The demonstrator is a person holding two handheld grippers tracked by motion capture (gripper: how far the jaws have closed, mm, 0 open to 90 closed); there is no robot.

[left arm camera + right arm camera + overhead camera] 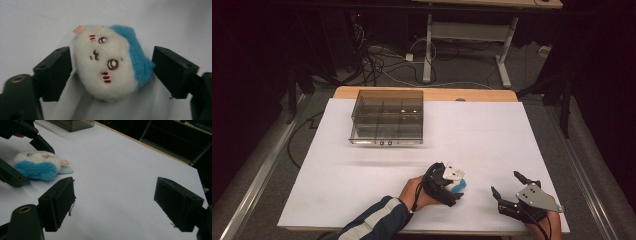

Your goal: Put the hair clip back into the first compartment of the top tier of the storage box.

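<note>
**Left claw brackets the plush toy on the counter**

The left claw (110, 72) stands with its jaws spread to either side of a small plush toy (110, 61), one black pad just beside the white cheek and the other just off the blue back. Neither pad visibly dents the pile, so I judge this a grip being lined up and not yet made; the toy lies flat on the counter (492, 135), between the jaws, near the front edge on the person's side. In the high view the left claw (451, 184) comes down over the toy (460, 186) from above, which suits a soft, low thing that has to be pinched across its width.

The right claw (115, 205) is open and empty (its jaws frame bare white surface), parked near the front right of the counter (130, 170), apart from the toy (37, 166), probably kept out of the way.

The toy is a rounded, fluffy head: white face, embroidered brown eyes and mouth, pink striped cheeks, a small pink ear, and a blue patch down one side. It should squash readily under the pads.

Farther back stands a smoky transparent compartment box (387, 117), well apart from both claws.
</note>
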